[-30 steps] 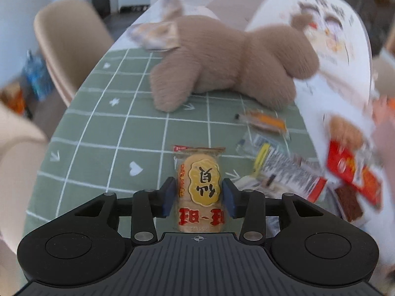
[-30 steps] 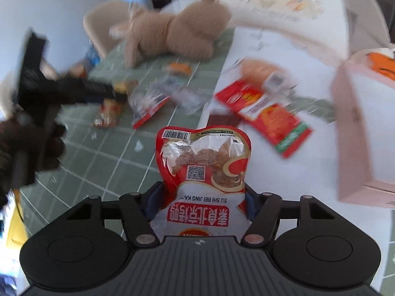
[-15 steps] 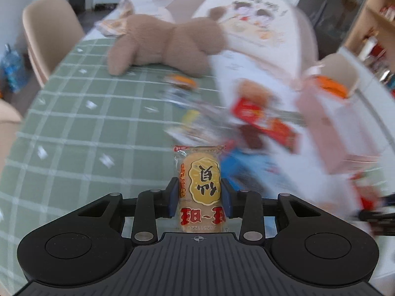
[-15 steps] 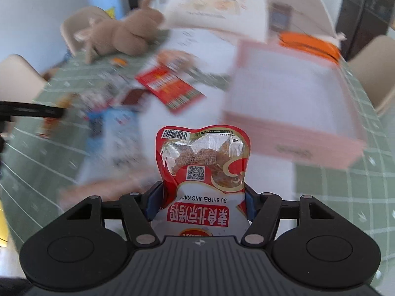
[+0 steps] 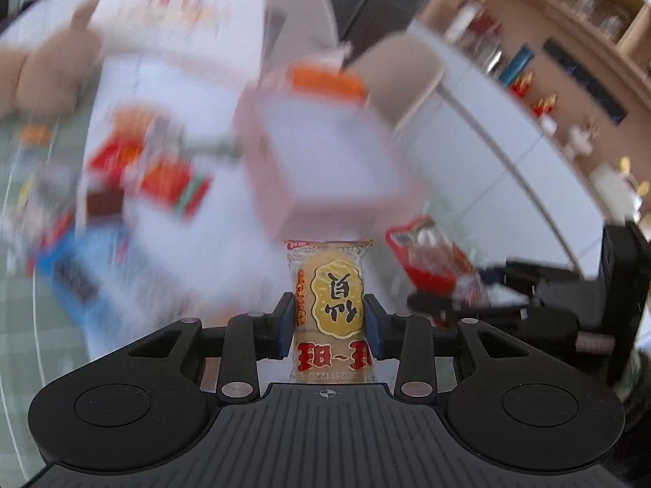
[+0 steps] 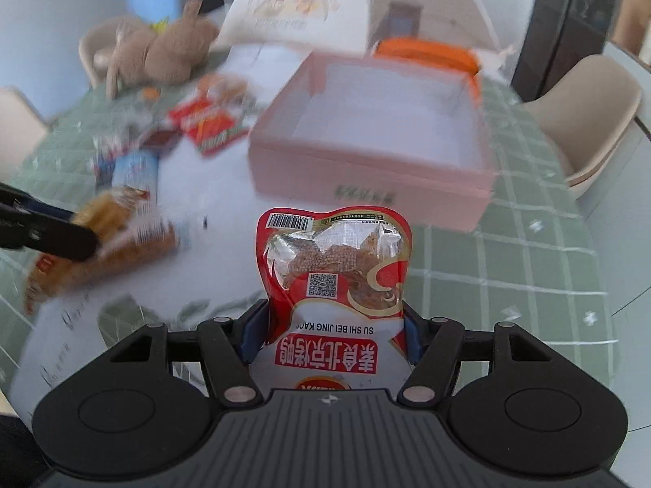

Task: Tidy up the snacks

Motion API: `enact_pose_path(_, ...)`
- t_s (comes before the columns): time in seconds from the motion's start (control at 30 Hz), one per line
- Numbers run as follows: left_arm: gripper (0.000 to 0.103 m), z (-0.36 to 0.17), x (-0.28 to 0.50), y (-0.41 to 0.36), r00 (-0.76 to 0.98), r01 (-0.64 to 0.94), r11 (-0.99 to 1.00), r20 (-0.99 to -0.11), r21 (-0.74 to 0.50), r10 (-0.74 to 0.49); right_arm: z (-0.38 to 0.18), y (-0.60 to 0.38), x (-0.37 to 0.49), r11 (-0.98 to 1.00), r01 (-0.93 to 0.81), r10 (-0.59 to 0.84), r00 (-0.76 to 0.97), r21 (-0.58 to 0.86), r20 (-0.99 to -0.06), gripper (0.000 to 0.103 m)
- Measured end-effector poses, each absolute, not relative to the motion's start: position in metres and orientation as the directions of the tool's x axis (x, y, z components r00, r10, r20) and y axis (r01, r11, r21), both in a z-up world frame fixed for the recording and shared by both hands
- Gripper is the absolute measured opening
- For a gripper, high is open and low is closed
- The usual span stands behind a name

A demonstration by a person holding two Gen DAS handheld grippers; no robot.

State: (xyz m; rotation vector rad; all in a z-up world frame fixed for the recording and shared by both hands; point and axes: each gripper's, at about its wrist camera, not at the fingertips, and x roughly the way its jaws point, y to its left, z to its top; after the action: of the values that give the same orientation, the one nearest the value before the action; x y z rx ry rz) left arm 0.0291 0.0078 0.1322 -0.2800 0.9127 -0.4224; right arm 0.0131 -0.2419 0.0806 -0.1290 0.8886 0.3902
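Left claw (image 5: pixel 328 327): pressed against both sides of a rice cracker packet (image 5: pixel 330 309), which stands upright between the blue pads. The left wrist view is heavily blurred. In it, the packet is held in the air in front of a pink box (image 5: pixel 325 162).

Right claw (image 6: pixel 334 335): pinching a red snack pouch (image 6: pixel 333 284) at its lower half. The pouch stands upright, with its barcode edge at the top. It is held above the counter (image 6: pixel 529 252), on the near side of the pink box (image 6: pixel 366 179).

Pink box: open at the top, white interior, resting on the counter. An orange item (image 6: pixel 423 51) lies just behind its far rim.

Other snacks: a loose group of packets (image 6: pixel 203 126) lies on the counter to the left of the box; individual types cannot be told through the blur. A brown plush toy (image 6: pixel 162 51) lies beyond them at the far left.

In the right wrist view, the left claw (image 6: pixel 87 236) enters from the left edge with its packet.
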Motion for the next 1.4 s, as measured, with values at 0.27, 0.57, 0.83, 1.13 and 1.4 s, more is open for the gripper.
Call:
enact_pose_path(0.27,0.044,0.172,0.182,-0.008,0.612,0.179,0.861,-0.631,-0.476,-0.476,0.143,-0.237,0.110,0.939,-0.344,0.273,0.745,0.000,-0.609,0.094)
enact_pose_path(0.57,0.044,0.129,0.119,0.025,0.622,0.105,0.898,-0.676,-0.428,-0.395,0.096,-0.238,0.105,0.904,-0.387,0.396,0.596,0.182,-0.698,0.088)
enact_pose_path(0.83,0.044,0.080,0.017,0.079,0.603,-0.091,0.953,-0.777,-0.290,-0.179,0.051,-0.179,0.118,0.885,-0.425,0.411,0.516,0.192,-0.751,0.088)
enact_pose_path(1.13,0.043,0.073,-0.020,0.135,0.590,-0.262,0.916,-0.801,-0.304,-0.097,0.044,-0.100,0.109,0.811,-0.553,0.475,0.435,0.189,-0.765,0.088)
enact_pose_path(1.4,0.044,0.075,0.016,0.141,0.616,-0.228,0.942,-0.785,-0.248,-0.058,0.041,-0.101,0.044,0.789,-0.607,0.434,0.441,0.095,-0.786,0.088)
